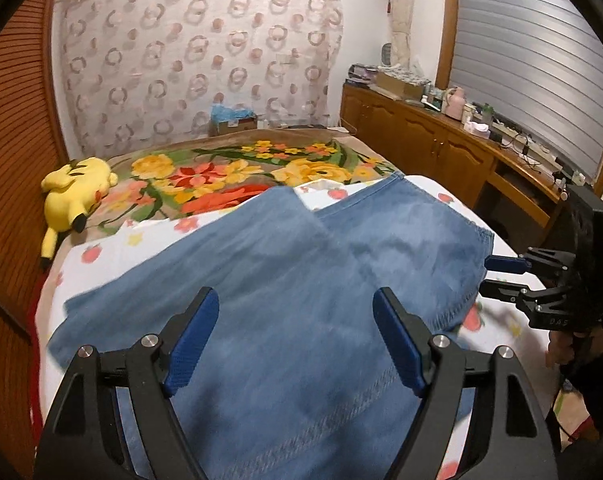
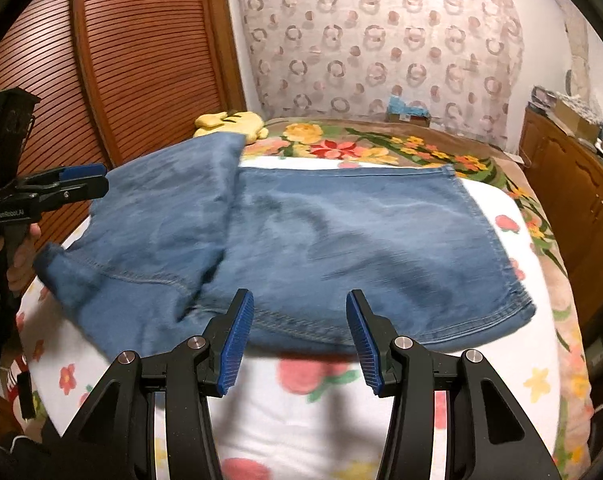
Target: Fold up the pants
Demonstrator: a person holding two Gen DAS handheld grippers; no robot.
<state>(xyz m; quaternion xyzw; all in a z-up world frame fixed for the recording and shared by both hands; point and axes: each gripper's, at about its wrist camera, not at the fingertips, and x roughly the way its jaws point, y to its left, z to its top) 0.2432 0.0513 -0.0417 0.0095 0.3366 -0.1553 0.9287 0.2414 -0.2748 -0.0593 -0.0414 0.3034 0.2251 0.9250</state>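
Note:
Blue denim pants (image 1: 285, 280) lie folded across the white flower-print sheet (image 1: 101, 252) of a bed. In the right wrist view the pants (image 2: 361, 240) have one part lapped over the rest at the left. My left gripper (image 1: 297, 306) hangs open over the middle of the denim, with nothing between its blue pads. It also shows as the left gripper (image 2: 87, 182) just off the cloth's raised left edge. My right gripper (image 2: 299, 310) is open at the near hem, its pads apart and not pressing on cloth. From the left wrist, the right gripper (image 1: 491, 276) sits at the pants' right edge.
A yellow plush toy (image 1: 77, 192) lies at the bed's far left on a flowered blanket (image 1: 241, 172). A wooden cabinet (image 1: 441, 140) with clutter on top runs along the right. A slatted wooden door (image 2: 133, 60) stands at the left. A cardboard box (image 1: 233, 120) sits past the bed.

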